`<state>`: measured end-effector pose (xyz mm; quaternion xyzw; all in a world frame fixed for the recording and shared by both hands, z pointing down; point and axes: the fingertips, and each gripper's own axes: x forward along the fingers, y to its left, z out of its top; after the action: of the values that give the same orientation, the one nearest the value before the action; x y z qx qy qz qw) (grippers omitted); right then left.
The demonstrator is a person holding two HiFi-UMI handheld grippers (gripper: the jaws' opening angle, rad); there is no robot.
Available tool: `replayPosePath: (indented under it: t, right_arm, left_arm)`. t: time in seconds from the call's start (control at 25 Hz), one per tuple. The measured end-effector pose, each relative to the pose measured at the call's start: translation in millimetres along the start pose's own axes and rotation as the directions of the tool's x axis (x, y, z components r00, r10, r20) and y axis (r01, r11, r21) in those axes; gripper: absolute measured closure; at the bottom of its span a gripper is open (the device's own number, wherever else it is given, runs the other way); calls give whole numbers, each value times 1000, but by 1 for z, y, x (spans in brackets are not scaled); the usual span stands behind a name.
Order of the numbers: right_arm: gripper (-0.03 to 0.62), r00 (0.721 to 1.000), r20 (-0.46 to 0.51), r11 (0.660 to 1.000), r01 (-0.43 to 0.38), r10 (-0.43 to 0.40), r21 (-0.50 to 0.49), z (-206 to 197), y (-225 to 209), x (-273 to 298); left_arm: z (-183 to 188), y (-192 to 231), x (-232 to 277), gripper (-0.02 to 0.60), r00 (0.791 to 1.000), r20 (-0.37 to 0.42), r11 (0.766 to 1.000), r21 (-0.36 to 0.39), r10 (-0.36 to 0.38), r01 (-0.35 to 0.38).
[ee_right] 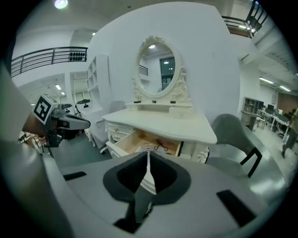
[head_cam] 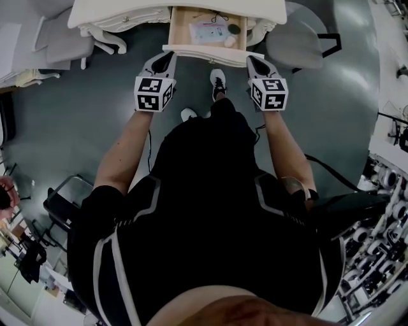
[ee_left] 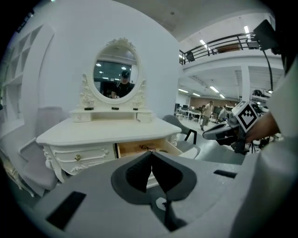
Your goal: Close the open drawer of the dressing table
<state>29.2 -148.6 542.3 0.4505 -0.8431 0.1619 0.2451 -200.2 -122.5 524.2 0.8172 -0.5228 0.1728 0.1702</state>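
The white dressing table stands at the top of the head view, with its middle drawer pulled out and its wooden inside showing. The drawer's white front faces me. My left gripper is shut and empty, its tip just short of the front's left end. My right gripper is also shut and empty, beside the front's right end. In the left gripper view the jaws meet in front of the open drawer. In the right gripper view the shut jaws point at the drawer.
The drawer holds papers, a dark round thing and a white one. A grey chair stands on each side of the table, left and right. An oval mirror tops the table. A black chair stands behind me at the left.
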Motion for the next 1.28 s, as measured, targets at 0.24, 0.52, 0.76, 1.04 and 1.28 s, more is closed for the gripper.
replayPosePath:
  t: [0.24, 0.52, 0.76, 1.04, 1.28]
  right_arm:
    - [482, 994, -105, 1000, 9, -9, 1, -67, 1, 26]
    - [484, 982, -188, 998, -7, 18, 56, -124, 0, 46]
    - [485, 975, -223, 994, 25, -1, 105, -145, -15, 59]
    - [503, 975, -222, 990, 33, -2, 136, -142, -27, 71]
    - [505, 975, -221, 989, 19, 15, 150, -134, -33, 82]
  left_arm:
    - [-58, 10, 31, 581, 991, -133, 1000, -8, 12, -13]
    - [-103, 11, 61, 495, 981, -196, 999, -36, -3, -5]
    - [-126, 14, 90, 495, 968, -249, 998, -55, 26, -41]
    - [-127, 20, 111, 495, 966, -258, 995, -77, 38, -59]
    - [-120, 25, 123, 495, 964, -264, 993, -95, 43, -70]
